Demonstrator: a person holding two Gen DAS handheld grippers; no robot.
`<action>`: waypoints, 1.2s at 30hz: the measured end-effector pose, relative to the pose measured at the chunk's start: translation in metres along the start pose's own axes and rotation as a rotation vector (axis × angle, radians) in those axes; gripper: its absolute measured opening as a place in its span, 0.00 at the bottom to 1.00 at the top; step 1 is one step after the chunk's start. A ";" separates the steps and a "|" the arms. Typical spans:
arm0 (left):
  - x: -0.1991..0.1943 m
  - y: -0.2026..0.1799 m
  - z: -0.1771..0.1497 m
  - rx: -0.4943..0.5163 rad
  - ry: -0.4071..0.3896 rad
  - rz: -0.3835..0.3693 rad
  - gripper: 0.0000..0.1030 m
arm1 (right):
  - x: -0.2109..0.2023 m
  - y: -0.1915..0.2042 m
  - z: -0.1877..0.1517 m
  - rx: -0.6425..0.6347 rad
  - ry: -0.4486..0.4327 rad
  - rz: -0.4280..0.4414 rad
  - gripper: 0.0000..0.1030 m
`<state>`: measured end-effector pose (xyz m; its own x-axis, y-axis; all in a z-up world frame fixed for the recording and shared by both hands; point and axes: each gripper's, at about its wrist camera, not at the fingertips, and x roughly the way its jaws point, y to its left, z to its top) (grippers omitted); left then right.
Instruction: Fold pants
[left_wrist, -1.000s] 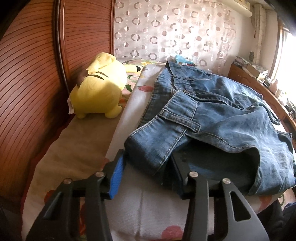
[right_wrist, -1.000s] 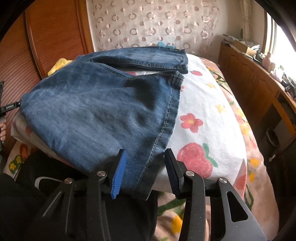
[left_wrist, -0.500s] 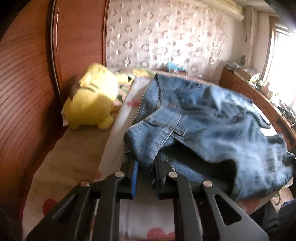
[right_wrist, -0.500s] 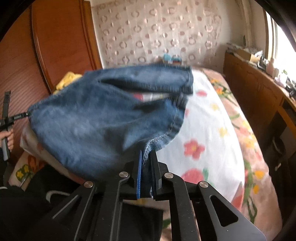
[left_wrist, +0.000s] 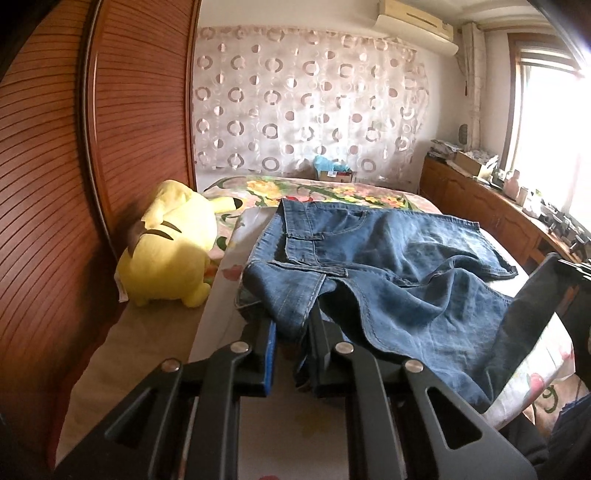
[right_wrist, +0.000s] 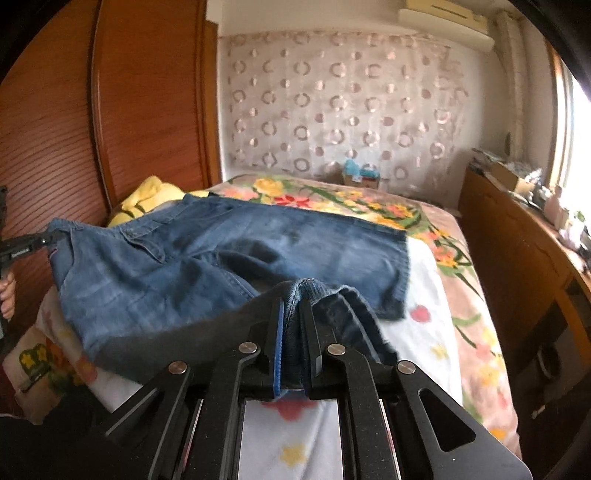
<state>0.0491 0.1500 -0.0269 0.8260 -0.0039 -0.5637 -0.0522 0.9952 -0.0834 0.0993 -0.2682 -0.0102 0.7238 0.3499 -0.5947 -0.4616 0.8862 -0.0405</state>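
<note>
Both hand-held grippers pinch denim: left hand-held gripper (left_wrist: 290, 345) on the waistband corner, right hand-held gripper (right_wrist: 291, 326) on a hem. Pants (right_wrist: 236, 254) stretch crosswise ahead over the bed (right_wrist: 436, 325).

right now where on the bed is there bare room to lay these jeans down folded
Free: the floral bedspread between the jeans and the wooden cabinet, and the strip beyond them toward the curtain. Crowded: the side by the wooden wall, where the yellow plush toy lies beside the waistband.
</note>
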 end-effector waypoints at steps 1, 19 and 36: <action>0.001 0.001 -0.001 0.001 0.002 0.002 0.11 | 0.007 0.002 -0.001 -0.002 0.011 0.007 0.05; 0.010 -0.002 -0.014 -0.011 0.030 0.010 0.11 | -0.004 -0.030 -0.034 0.154 0.037 0.032 0.40; 0.013 -0.004 -0.014 -0.016 0.037 0.011 0.11 | 0.039 -0.042 -0.057 0.204 0.151 0.026 0.41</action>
<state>0.0520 0.1448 -0.0456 0.8042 0.0033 -0.5944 -0.0702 0.9935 -0.0895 0.1179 -0.3090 -0.0776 0.6215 0.3374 -0.7070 -0.3547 0.9259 0.1301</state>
